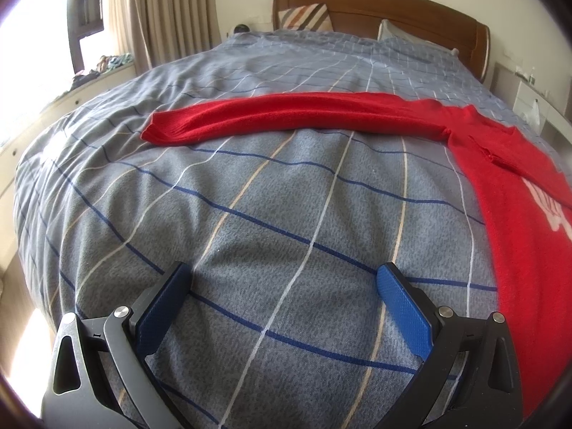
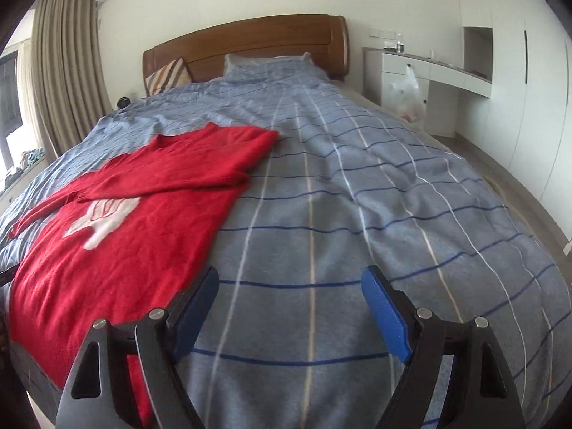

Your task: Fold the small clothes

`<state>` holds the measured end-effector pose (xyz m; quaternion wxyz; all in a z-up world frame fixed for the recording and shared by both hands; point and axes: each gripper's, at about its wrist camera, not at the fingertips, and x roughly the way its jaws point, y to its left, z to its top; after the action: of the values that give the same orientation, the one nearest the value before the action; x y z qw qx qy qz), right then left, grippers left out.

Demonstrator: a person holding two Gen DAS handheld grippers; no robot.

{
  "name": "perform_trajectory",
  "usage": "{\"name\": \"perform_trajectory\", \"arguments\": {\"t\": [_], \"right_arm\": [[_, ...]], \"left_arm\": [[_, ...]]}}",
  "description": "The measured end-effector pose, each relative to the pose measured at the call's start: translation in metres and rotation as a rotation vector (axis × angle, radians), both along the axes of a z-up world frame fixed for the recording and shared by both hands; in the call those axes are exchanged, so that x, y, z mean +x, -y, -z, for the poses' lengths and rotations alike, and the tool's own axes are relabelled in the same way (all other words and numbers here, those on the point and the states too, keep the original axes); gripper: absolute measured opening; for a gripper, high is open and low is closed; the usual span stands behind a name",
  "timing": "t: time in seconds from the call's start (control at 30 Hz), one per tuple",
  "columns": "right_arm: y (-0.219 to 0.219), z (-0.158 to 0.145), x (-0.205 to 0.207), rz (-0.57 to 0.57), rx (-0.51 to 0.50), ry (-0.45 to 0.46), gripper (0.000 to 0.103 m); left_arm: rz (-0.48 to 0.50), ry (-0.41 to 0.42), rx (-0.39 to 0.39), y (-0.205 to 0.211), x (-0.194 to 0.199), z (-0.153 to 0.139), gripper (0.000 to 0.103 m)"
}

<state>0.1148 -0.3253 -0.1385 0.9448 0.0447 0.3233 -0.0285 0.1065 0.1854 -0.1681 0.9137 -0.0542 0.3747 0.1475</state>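
Note:
A red knit sweater (image 2: 107, 246) with a white figure on its front lies flat on the blue-grey checked bedspread (image 2: 357, 214). Its right sleeve is folded across the chest. Its left sleeve (image 1: 286, 116) stretches straight out to the side; the body shows at the right edge of the left wrist view (image 1: 529, 236). My left gripper (image 1: 284, 279) is open and empty above bare bedspread, short of the outstretched sleeve. My right gripper (image 2: 289, 282) is open and empty, just right of the sweater's lower hem.
A wooden headboard (image 2: 250, 43) with pillows stands at the far end. Beige curtains (image 2: 60, 71) and a window sill lie to the left. A white desk (image 2: 429, 68) with a hanging plastic bag and wardrobes stand to the right, past the bed's edge.

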Motion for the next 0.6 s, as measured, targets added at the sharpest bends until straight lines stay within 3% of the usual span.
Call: {"name": "perform_trajectory", "arguments": {"t": [0.17, 0.6], "right_arm": [[0.017, 0.018, 0.003, 0.053, 0.045, -0.052, 0.083], [0.017, 0.03, 0.007, 0.052, 0.029, -0.057, 0.093]], "left_arm": [[-0.005, 0.003, 0.002, 0.0, -0.001, 0.002, 0.103], [-0.005, -0.001, -0.008, 0.0, -0.002, 0.003, 0.103]]}}
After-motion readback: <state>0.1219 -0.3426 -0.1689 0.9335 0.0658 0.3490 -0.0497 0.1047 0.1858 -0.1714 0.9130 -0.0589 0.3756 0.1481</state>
